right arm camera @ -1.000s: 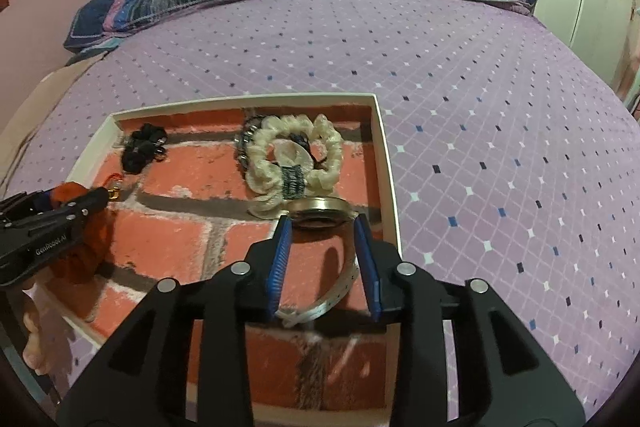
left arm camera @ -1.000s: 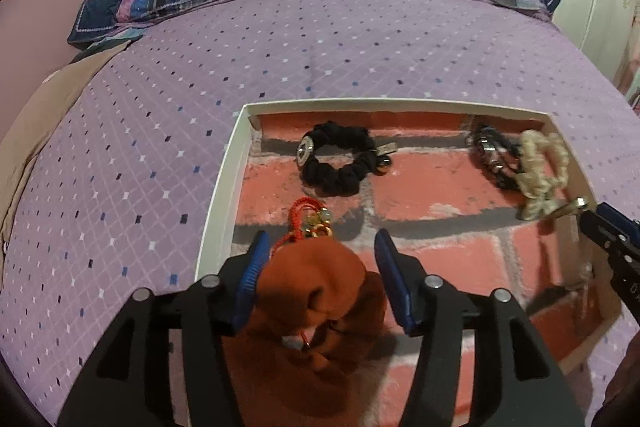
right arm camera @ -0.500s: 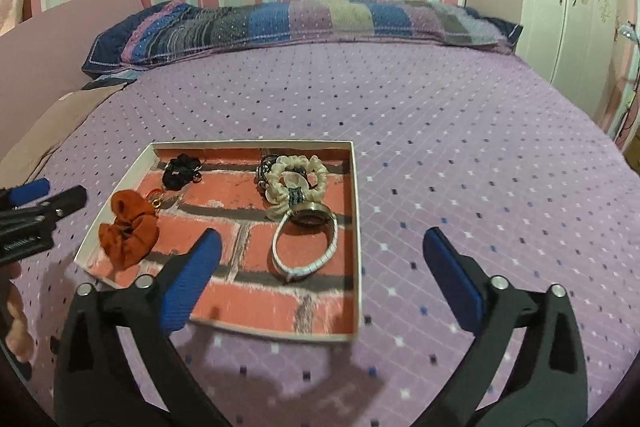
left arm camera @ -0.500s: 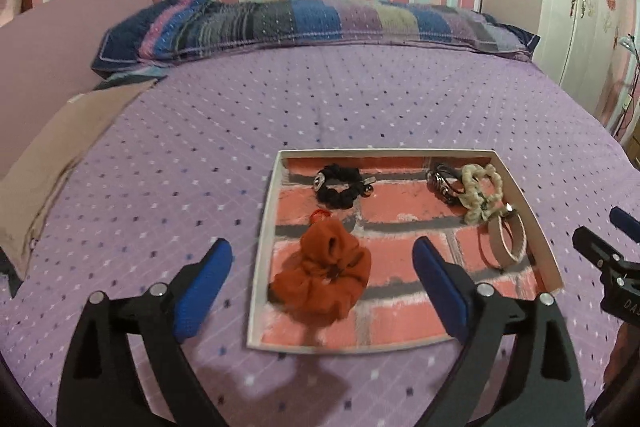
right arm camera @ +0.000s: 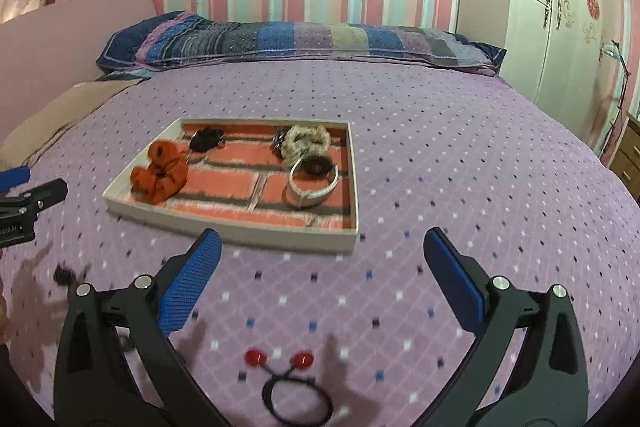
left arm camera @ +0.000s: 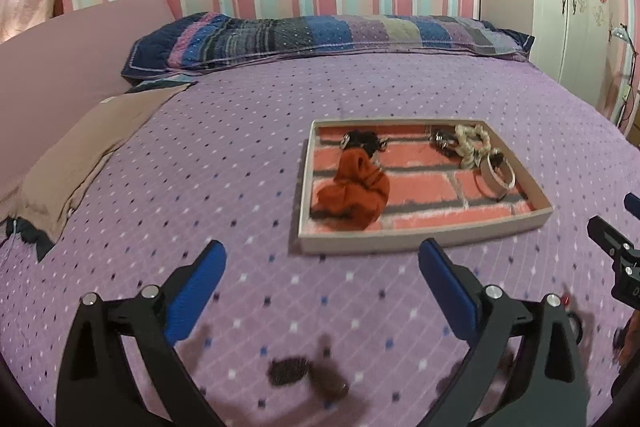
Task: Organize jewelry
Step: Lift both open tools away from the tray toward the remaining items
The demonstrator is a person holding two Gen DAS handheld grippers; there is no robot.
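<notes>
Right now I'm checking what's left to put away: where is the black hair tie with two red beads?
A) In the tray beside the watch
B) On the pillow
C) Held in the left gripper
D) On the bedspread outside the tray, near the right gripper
D: the hair tie lies on the bedspread in front of the open right gripper, outside the tray.

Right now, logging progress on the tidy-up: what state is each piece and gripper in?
orange scrunchie: in tray
watch: in tray
cream scrunchie: in tray
black hair tie: on bedspread, outside tray
left gripper: open, empty
right gripper: open, empty
</notes>
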